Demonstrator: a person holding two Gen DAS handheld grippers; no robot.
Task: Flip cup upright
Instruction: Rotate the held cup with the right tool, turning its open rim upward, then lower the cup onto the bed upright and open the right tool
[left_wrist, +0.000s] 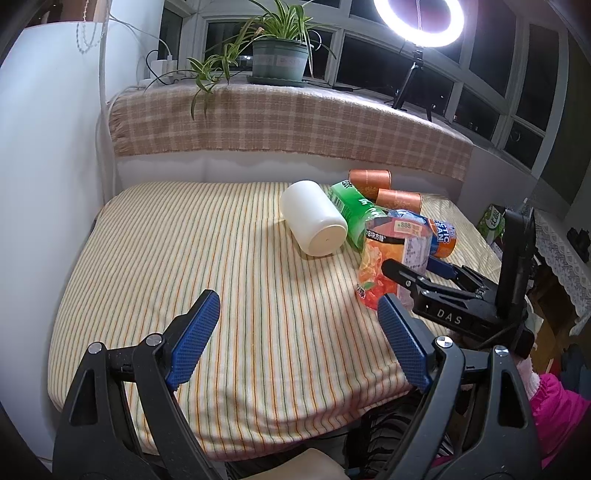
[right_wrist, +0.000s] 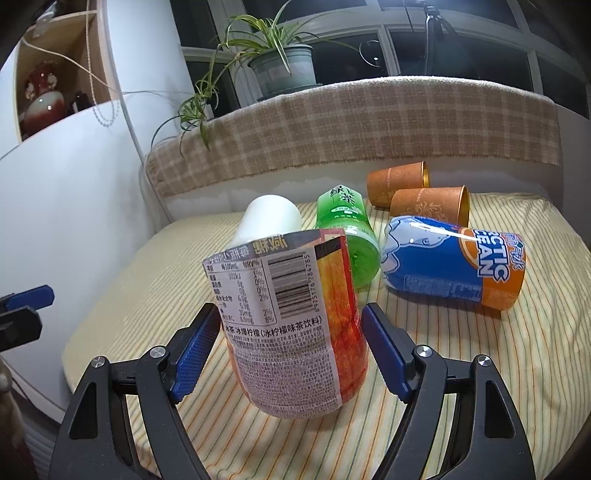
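Left wrist view: the left claw (left_wrist: 295, 328) hangs open at lower centre over the striped counter (left_wrist: 184, 266). Right wrist view: the orange-labelled cup (right_wrist: 295, 325) stands at centre between the right claw (right_wrist: 291, 350)'s spread fingers, apparently being released; next, probably withdraw.

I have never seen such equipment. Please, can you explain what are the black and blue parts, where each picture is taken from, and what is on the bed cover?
These are two hand-held claws, each carrying its own camera. One picture looks along the left claw, open and empty. The other looks along the right claw, open around the orange-red cup, which stands upright, not gripped. On the striped cloth lie a white cup, a green cup, a blue-orange cup and two brown paper cups, all on their sides.
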